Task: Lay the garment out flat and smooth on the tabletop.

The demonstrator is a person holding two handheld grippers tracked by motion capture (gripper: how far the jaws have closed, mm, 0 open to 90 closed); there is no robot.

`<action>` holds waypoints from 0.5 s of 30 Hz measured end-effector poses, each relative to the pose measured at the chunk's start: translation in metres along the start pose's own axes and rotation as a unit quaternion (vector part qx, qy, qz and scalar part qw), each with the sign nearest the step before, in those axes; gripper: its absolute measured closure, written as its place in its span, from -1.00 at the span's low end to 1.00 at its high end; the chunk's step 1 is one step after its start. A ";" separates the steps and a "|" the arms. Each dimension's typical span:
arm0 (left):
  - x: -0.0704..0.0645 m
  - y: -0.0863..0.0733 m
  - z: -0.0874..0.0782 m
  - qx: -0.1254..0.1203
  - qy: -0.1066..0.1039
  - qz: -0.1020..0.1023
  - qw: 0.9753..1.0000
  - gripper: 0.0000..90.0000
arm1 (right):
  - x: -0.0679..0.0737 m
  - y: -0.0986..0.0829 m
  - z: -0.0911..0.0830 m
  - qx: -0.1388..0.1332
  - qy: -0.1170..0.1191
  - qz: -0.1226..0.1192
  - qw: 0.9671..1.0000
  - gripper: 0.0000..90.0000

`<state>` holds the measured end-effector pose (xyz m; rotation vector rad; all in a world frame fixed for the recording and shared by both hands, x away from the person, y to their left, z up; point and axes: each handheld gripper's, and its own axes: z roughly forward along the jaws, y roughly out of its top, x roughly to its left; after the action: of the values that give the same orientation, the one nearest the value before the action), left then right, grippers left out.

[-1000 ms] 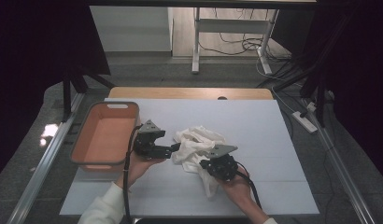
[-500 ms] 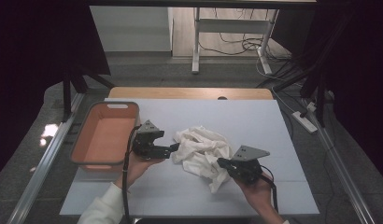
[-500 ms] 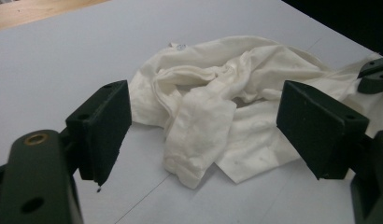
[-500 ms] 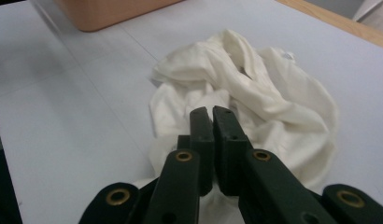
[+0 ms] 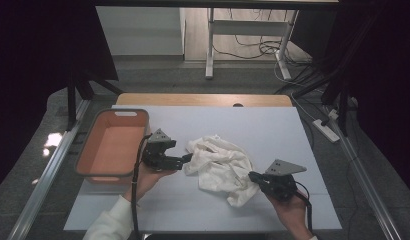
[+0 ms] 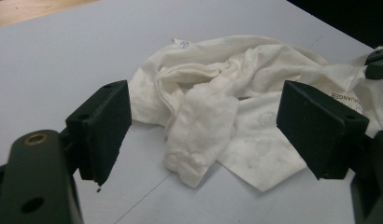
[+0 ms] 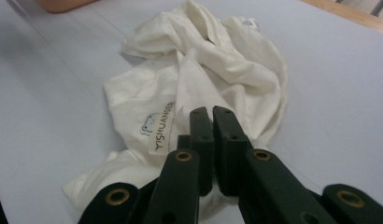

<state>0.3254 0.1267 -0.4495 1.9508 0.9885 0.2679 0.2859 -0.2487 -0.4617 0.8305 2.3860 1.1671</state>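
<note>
A crumpled white cloth (image 5: 219, 164) lies in the middle of the pale blue table top (image 5: 273, 130). My left gripper (image 5: 185, 160) rests at the cloth's left edge, open. In the left gripper view its jaws stand wide apart around the left gripper (image 6: 206, 121), with the cloth (image 6: 217, 79) just ahead and nothing pinched. My right gripper (image 5: 253, 176) is at the cloth's lower right corner. In the right gripper view the right gripper (image 7: 212, 114) has its jaws pressed together on a fold of the cloth (image 7: 203, 60), next to a printed label (image 7: 162, 127).
An orange tub (image 5: 84, 156) with a grey rim stands at the table's left side, close behind my left hand. A wooden strip (image 5: 203, 99) runs along the far edge. Bare table lies to the right of the cloth and along the front.
My right gripper has moved right and slightly toward the front edge, drawing the cloth's lower corner out with it. The left gripper has stayed put.
</note>
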 end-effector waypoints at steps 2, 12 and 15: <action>0.000 0.000 0.000 0.000 -0.001 0.000 1.000 -0.59 | -0.002 -0.005 -0.004 0.002 -0.006 0.002 1.000 0.92; -0.001 0.001 0.001 0.000 0.000 0.002 1.000 -0.59 | -0.015 -0.018 -0.018 0.003 -0.028 0.019 0.999 0.92; -0.001 0.001 0.000 0.000 0.000 0.002 1.000 -0.59 | -0.020 -0.020 -0.020 0.004 -0.037 0.020 0.999 0.92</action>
<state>0.3253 0.1255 -0.4489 1.9522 0.9842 0.2697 0.2835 -0.2836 -0.4644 0.9115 2.3254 1.1240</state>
